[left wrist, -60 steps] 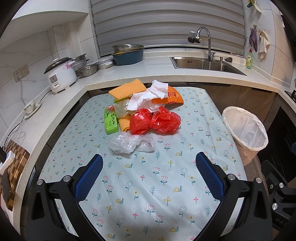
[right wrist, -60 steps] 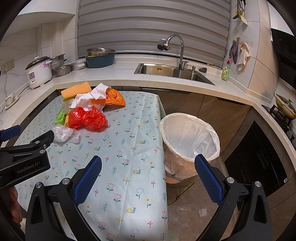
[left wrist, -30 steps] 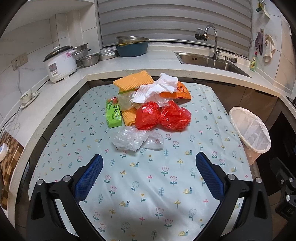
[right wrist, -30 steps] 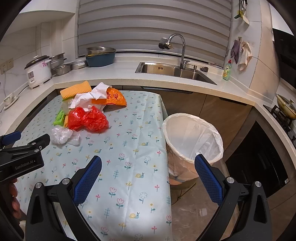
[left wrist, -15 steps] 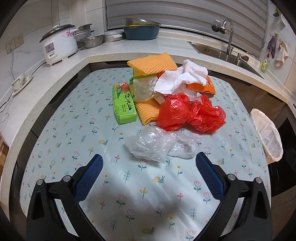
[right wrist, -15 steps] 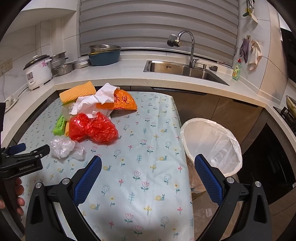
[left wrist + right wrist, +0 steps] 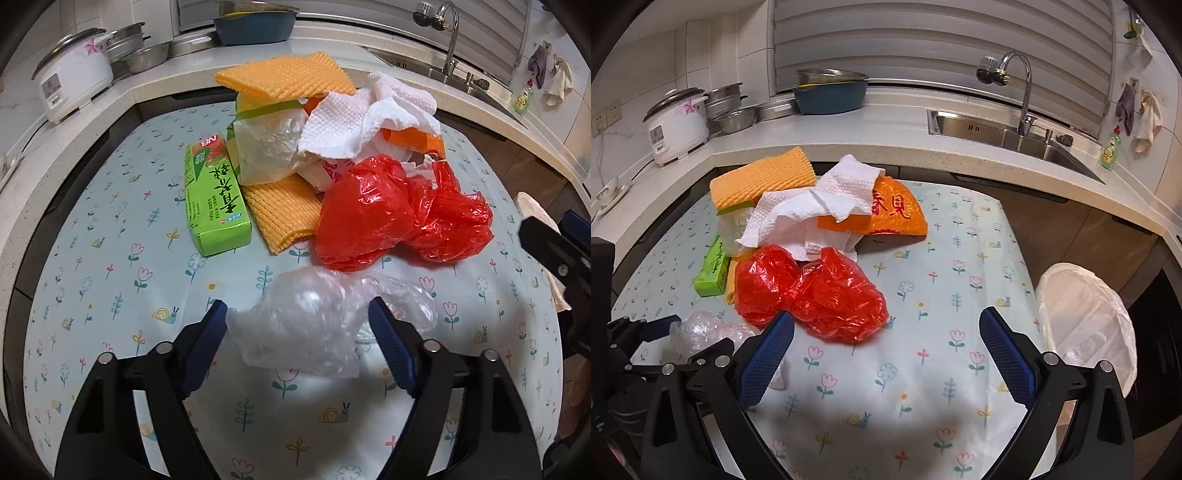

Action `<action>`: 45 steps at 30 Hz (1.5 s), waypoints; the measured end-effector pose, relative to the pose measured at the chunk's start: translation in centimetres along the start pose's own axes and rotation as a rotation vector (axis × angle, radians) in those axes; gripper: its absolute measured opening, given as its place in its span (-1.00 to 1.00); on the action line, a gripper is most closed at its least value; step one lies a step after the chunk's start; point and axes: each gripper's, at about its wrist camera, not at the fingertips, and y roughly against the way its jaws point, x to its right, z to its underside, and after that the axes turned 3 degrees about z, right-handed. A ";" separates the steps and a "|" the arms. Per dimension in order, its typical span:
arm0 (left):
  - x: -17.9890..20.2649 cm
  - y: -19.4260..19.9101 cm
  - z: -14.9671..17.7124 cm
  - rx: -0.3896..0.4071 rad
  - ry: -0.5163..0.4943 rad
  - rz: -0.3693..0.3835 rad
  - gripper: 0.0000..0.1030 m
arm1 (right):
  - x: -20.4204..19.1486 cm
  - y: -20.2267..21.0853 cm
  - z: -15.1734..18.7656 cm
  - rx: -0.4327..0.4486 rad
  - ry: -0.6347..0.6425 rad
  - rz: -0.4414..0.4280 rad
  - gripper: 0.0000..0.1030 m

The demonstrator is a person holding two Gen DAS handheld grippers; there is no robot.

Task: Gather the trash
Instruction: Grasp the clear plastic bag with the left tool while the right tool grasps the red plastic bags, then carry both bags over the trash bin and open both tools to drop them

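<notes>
Green marks the left edge of the trash pile: a green carton (image 7: 218,195) lies flat on the table (image 7: 110,280), with a folded orange cloth (image 7: 284,214) touching its right side. Behind these, a clear-wrapped packet (image 7: 266,147) carries a second orange pad (image 7: 284,79) on top, and crumpled white paper towel (image 7: 365,118) drapes over an orange printed bag (image 7: 894,210). Everything is heaped in one cluster, probably so that you can clear it piece by piece from the near edge.

Your left hand-held gripper (image 7: 297,325) sits low over the table with its jaws spread wide on either side of the crumpled clear plastic bag (image 7: 306,321). The blue pads flank the bag but have not closed on it, so nothing is held. This piece lies nearest you, just in front of the two knotted red plastic bags (image 7: 399,214), which makes it the logical first pick. It looks thin, glossy and loosely bunched, so expect it to compress and slip when squeezed.

Your right hand-held gripper (image 7: 886,350) hovers over bare table to the right of the red bags, jaws fully apart and empty. Further right, off the table edge, stands the lined bin (image 7: 1086,325), its mouth open toward you.
</notes>
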 end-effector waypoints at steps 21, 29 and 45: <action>2.2 2.2 -1.2 0.056 -0.038 0.082 -0.63 | 0.5 -1.6 -0.6 -0.030 -0.039 -0.082 -0.78; 6.2 5.1 -2.2 0.112 -0.073 0.140 -0.63 | 6.5 3.3 -1.1 0.057 -0.126 -0.007 -0.78; 18.2 8.4 -3.3 0.192 -0.224 0.241 -0.63 | 18.4 9.0 2.1 0.117 -0.273 0.157 -0.78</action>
